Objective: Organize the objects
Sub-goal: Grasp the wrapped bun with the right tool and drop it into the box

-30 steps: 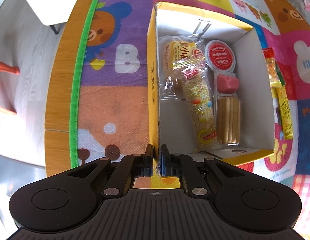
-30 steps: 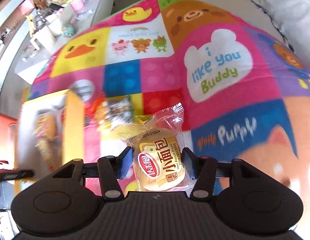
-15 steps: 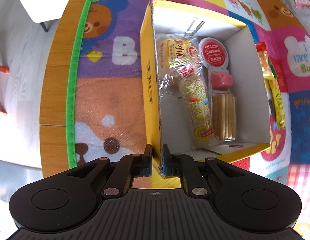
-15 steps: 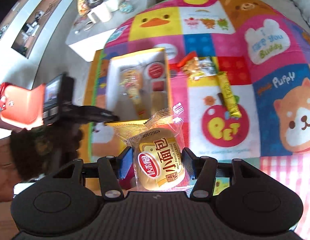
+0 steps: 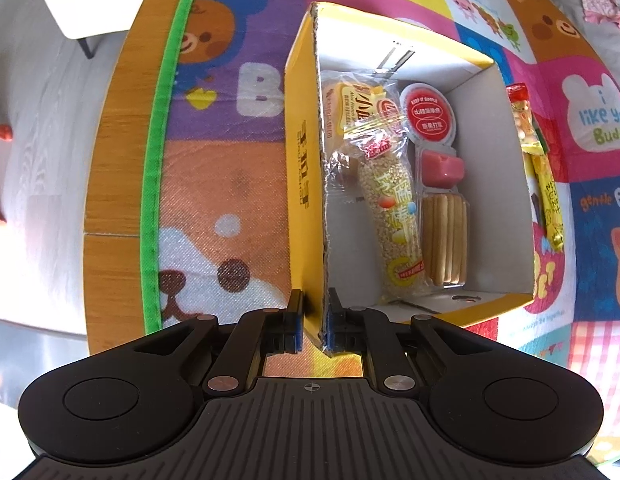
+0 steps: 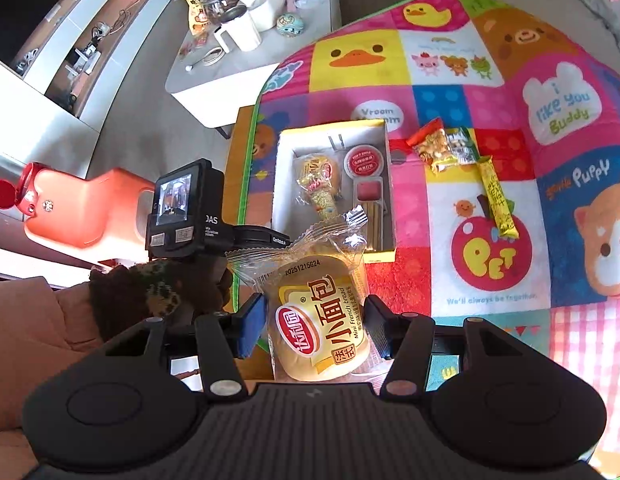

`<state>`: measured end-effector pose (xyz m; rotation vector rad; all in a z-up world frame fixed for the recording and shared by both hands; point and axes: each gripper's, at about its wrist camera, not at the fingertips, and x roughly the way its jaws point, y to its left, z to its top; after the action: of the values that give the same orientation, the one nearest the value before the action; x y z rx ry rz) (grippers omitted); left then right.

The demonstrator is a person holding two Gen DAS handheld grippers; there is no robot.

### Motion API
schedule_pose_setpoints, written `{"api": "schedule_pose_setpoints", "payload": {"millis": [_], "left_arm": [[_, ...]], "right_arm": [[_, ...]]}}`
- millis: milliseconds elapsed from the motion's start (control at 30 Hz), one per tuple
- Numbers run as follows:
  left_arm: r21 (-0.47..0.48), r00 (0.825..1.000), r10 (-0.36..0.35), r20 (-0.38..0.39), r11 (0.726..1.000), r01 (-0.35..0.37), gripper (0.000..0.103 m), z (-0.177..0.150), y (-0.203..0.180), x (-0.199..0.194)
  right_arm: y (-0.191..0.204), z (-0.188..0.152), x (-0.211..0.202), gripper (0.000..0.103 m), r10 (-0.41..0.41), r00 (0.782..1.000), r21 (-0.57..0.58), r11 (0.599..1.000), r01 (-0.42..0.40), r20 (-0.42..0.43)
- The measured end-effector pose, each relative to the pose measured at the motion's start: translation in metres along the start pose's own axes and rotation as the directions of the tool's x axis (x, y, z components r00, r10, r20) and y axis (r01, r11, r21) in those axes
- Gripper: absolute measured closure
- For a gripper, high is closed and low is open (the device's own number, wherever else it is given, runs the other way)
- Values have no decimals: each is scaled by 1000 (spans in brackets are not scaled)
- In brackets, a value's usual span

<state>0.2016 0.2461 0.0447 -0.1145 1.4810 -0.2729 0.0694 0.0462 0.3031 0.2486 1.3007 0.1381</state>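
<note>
Left gripper [image 5: 313,322] at bottom centre of its view, fingers clamped on the near-left wall of the yellow box [image 5: 302,184]; sesame bar [image 5: 393,220] and biscuit-dip pack [image 5: 441,184] lie inside. Right gripper [image 6: 315,326] squeezes a mini bread packet [image 6: 321,320], lower centre of frame. Yellow snack stick [image 6: 497,196] on the mat [image 6: 441,92], right of box.

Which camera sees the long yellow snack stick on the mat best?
The right wrist view. There the yellow snack stick lies whole and unblocked on the mat, right of the box. In the left wrist view the stick sits squashed at the picture's edge, partly hidden behind the box wall.
</note>
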Motion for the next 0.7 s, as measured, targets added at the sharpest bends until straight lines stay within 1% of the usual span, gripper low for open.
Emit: {"api": "schedule_pose_setpoints", "payload": {"millis": [133, 267, 400, 567, 633, 700], "left_arm": [[10, 1000, -11, 1, 1000, 11, 90, -1, 1, 0], [0, 1000, -23, 5, 1000, 23, 90, -2, 4, 0], [-14, 999, -31, 11, 999, 31, 90, -3, 5, 0], [-12, 999, -30, 12, 999, 30, 90, -3, 5, -1], [-13, 999, -33, 10, 999, 33, 90, -3, 5, -1], [-11, 999, -35, 7, 999, 35, 90, -3, 5, -1]], "right_arm": [[7, 3, 5, 49, -20, 1000, 5, 1000, 20, 6], [12, 15, 18, 49, -11, 1000, 11, 1000, 11, 5], [15, 38, 36, 49, 27, 999, 63, 998, -28, 19], [22, 70, 56, 48, 57, 996, 96, 993, -63, 67], [25, 79, 62, 40, 70, 994, 102, 992, -78, 81], [26, 83, 63, 38, 71, 993, 95, 992, -81, 99]]}}
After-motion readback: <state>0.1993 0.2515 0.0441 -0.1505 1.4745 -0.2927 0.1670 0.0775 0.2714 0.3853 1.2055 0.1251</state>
